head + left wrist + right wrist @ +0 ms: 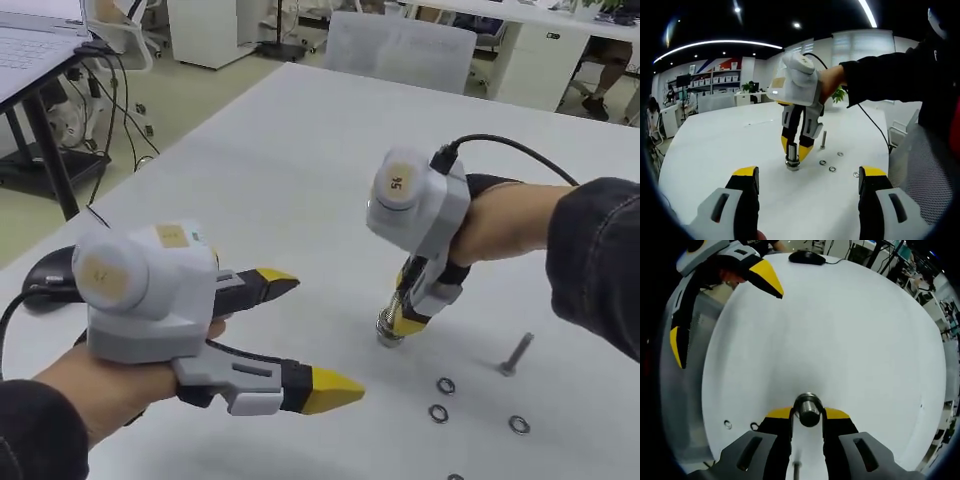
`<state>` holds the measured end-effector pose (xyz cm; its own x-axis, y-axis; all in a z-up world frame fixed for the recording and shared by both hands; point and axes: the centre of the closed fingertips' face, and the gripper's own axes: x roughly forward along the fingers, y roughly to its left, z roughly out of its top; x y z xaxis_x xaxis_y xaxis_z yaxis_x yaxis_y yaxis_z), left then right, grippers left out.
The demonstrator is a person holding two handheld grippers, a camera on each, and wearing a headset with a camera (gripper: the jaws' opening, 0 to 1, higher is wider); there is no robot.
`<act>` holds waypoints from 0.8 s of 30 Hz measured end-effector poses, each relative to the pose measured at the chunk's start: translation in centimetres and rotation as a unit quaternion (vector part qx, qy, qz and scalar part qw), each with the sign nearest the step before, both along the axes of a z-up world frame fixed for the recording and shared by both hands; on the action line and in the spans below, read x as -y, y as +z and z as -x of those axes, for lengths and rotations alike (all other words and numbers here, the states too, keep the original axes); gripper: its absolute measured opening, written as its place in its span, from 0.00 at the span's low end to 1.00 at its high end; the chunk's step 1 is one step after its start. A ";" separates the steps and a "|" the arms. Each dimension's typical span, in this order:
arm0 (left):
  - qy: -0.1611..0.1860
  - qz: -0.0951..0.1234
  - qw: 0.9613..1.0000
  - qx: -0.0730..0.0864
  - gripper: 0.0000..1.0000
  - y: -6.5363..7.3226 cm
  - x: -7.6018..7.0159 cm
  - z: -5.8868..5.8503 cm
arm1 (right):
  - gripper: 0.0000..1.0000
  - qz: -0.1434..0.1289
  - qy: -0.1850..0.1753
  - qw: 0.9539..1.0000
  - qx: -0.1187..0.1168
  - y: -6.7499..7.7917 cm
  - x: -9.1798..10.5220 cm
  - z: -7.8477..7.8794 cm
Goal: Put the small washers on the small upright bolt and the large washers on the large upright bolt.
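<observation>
The large bolt [389, 330] stands upright on the white table [290, 160]. My right gripper [405, 318] points down over it and is shut on the large bolt [808, 410], one yellow tip on each side. The small bolt [515, 355] stands just to its right. Several small washers [446, 385] lie flat on the table in front of the bolts. My left gripper [305, 335] hovers open and holds nothing at the lower left, a short way from the large bolt [792, 162]. In the left gripper view, the right gripper [797, 149] grips the bolt, with washers [832, 169] beside it.
A black mouse [40, 275] with its cable lies near the table's left edge, behind my left hand. A grey chair [400, 45] stands at the far edge. A dark side desk with a laptop [35, 40] is off to the upper left.
</observation>
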<state>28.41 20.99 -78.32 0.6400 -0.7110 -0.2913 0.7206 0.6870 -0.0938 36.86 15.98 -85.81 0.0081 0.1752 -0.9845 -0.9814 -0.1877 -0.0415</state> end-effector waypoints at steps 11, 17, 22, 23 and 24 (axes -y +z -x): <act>0.000 0.000 1.000 0.000 0.81 0.1 0.0 0.1 | 0.23 0.002 -0.002 1.000 0.001 -0.8 -0.3 -0.1; 0.000 0.001 1.000 0.000 0.81 0.1 -0.1 0.0 | 0.23 0.001 0.000 1.000 0.004 -1.0 -0.5 -0.2; -0.001 0.000 1.000 0.000 0.81 0.1 -0.1 0.0 | 0.23 0.000 0.002 1.000 0.007 -0.9 -0.7 -0.4; -0.002 0.001 1.000 0.000 0.81 0.1 -0.1 0.0 | 0.24 0.000 0.002 1.000 0.007 -1.0 -0.7 -0.4; -0.002 0.000 1.000 0.001 0.81 0.1 0.0 0.0 | 0.24 0.000 0.004 1.000 0.008 -1.0 -0.7 -0.3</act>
